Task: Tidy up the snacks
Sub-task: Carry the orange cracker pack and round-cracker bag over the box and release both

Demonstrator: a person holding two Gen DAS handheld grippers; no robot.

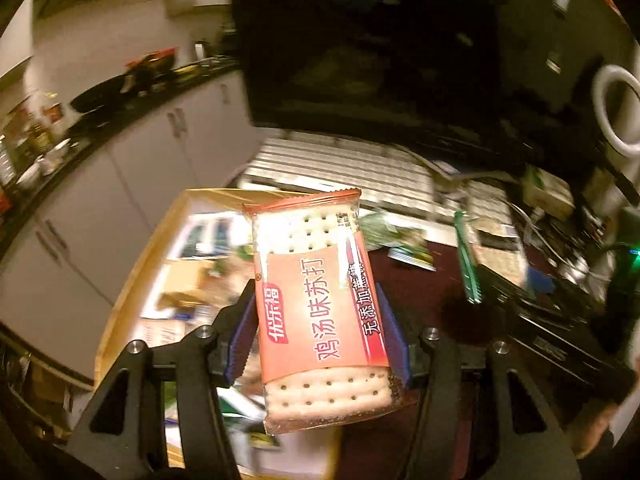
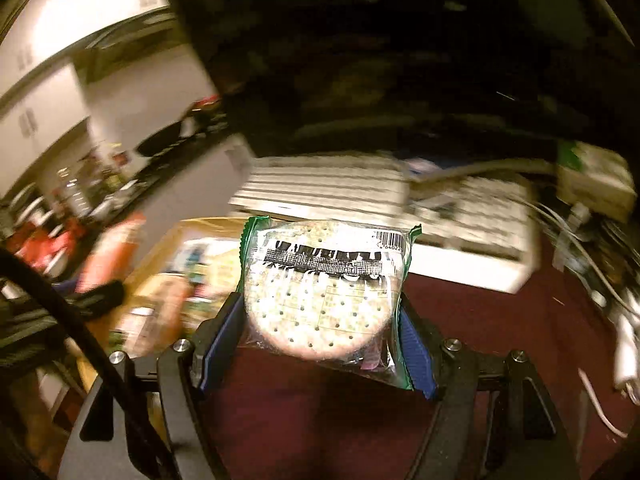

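Clamping the orange cracker packet in the left tongs, lifted clear of the worktop; gripping the green-edged round cracker packet in the right tongs, also aloft; approaching the wooden tray at the worktop's left edge, already partly filled; leaving green packets loose beyond, so sorting probably midway.

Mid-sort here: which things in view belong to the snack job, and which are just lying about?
Job:
- orange soda-cracker pack, held in the left gripper
- green-edged round-cracker pack, held in the right gripper
- wooden tray
- loose green packets

Lying about:
- white keyboard
- dark monitor
- ring light
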